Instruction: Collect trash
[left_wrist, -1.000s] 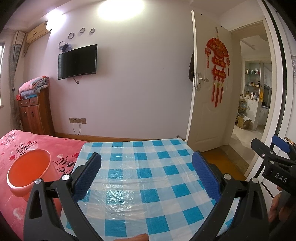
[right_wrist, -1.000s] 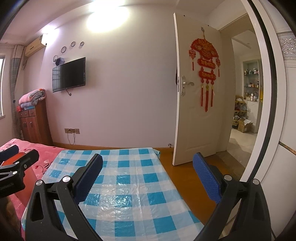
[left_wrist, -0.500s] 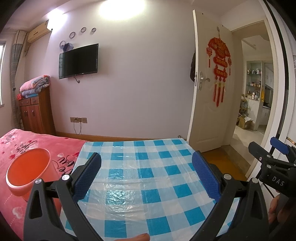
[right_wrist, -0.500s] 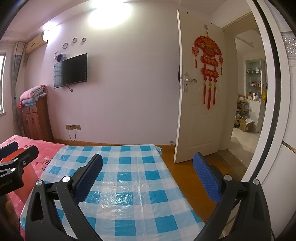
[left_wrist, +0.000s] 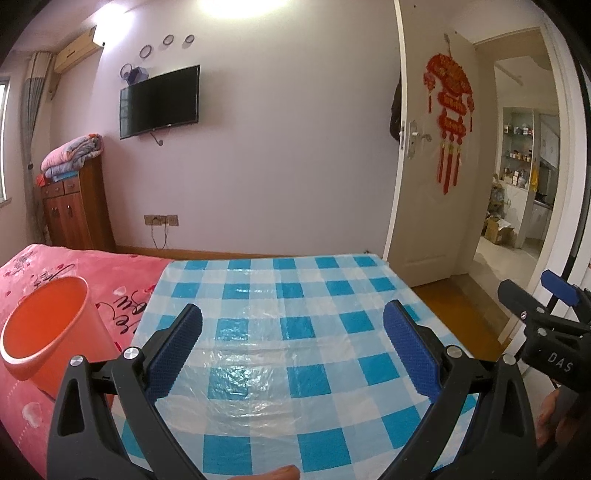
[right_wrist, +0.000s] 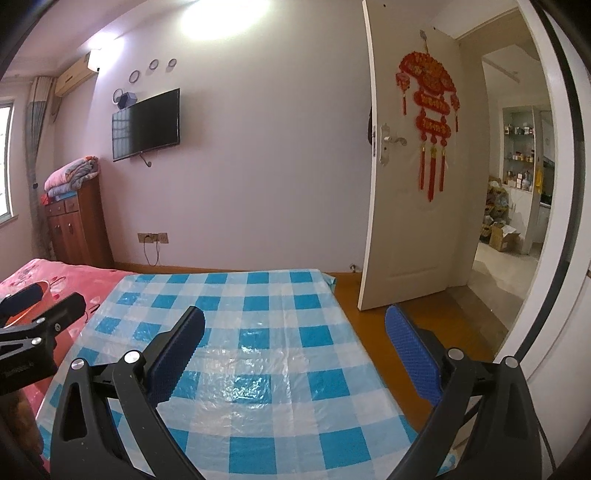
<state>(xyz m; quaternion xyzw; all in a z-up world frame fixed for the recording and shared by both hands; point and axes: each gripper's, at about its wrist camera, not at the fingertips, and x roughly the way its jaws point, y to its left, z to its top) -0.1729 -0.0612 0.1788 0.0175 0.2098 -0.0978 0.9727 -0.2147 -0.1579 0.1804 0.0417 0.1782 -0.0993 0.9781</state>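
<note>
Both claws spread, holding nothing: left gripper (left_wrist: 291, 343), right gripper (right_wrist: 295, 347). Since 1 s ago views barely shift, slight drift only, so no pickup begun. No trash visible under or ahead of either claw on the checked plastic tablecloth (left_wrist: 295, 369). Orange bin (left_wrist: 48, 332) left of left claw, on pink bedspread (left_wrist: 122, 273). Beyond: TV (left_wrist: 159, 101), open door (right_wrist: 410, 184).

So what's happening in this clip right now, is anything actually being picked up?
Nothing is being picked up. A person holds the left gripper and the right gripper open and empty above the blue checkered plastic sheet spread over the bed. An orange bin sits on the pink bedspread on the left side, and what can be seen of its inside holds nothing. No trash shows in either view.
</note>
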